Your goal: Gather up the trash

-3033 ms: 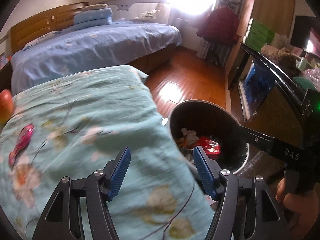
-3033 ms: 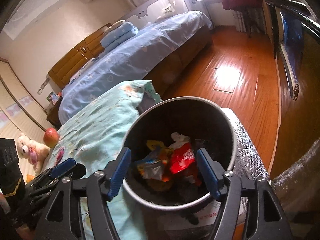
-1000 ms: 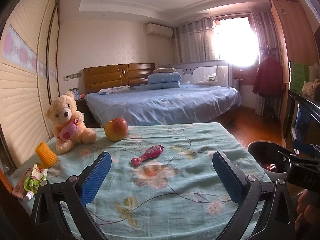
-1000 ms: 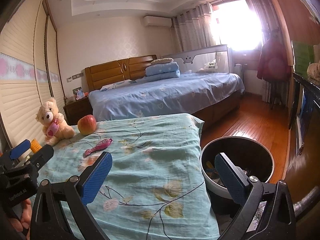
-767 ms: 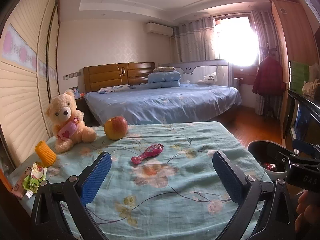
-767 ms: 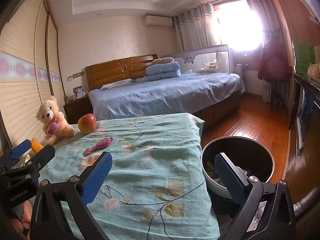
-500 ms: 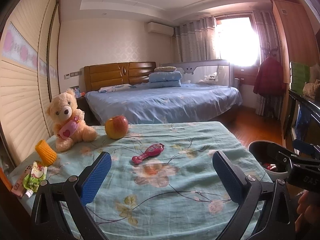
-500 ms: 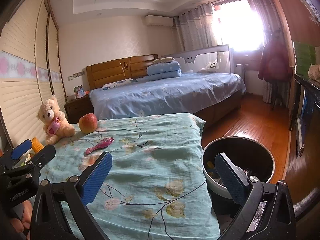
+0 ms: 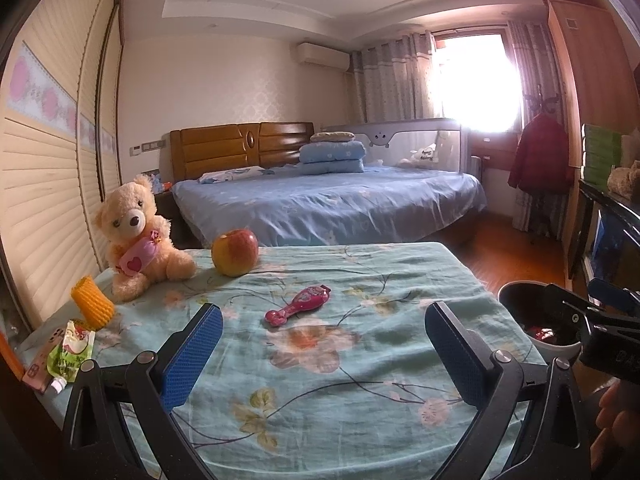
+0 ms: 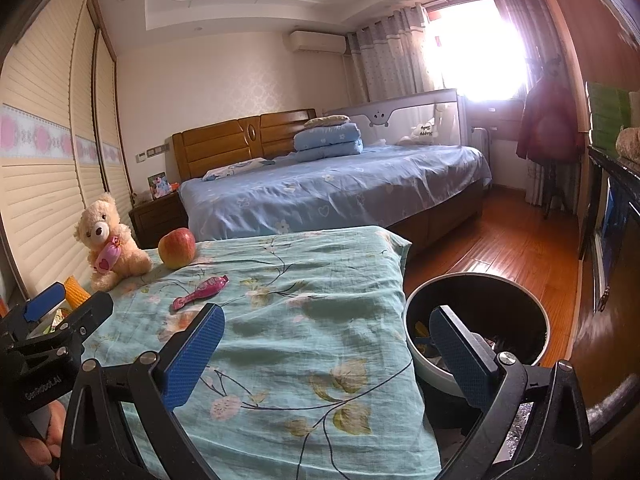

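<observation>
Teal floral cloth (image 9: 360,344), pink wrapper (image 9: 298,305), both claws — left claw (image 9: 320,350), right claw (image 10: 326,350) — spread empty

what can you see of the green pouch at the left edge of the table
The green pouch lies flat on the floral cloth at the table's near left corner, just in front of the yellow foam sleeve. It looks like a crumpled, glossy squeeze pouch, green with a white and red picture, and a small white spout points toward the camera. Its left side rests against a pink packet. No tongs touch it.
</observation>
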`<state>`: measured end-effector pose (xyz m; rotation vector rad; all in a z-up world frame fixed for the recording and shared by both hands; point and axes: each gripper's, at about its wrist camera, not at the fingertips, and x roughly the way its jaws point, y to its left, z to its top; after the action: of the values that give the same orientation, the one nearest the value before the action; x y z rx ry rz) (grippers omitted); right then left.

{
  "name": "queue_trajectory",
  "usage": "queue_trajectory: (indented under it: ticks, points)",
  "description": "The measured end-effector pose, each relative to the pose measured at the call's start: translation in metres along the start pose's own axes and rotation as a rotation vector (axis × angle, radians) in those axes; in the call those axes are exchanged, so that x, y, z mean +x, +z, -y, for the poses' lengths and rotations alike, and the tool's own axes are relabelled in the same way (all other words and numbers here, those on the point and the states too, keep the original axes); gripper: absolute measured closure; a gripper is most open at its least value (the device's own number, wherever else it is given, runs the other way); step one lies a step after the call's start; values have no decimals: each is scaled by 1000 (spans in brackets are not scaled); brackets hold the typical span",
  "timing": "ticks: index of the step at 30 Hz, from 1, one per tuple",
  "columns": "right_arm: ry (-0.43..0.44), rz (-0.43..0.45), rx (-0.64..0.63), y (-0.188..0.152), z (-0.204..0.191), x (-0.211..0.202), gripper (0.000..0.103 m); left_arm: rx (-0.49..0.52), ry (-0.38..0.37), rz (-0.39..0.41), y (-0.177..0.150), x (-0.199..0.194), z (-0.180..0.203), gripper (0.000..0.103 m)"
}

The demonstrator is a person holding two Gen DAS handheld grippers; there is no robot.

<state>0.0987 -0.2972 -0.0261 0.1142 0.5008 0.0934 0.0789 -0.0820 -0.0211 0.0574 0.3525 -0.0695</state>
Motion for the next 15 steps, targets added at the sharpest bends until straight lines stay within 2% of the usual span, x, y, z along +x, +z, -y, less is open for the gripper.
queue_trajectory:
  ticks: [15]
  points:
    - [2,2,0,0,-1,-1,0,5,-4,-1,-1,0,-1,1]
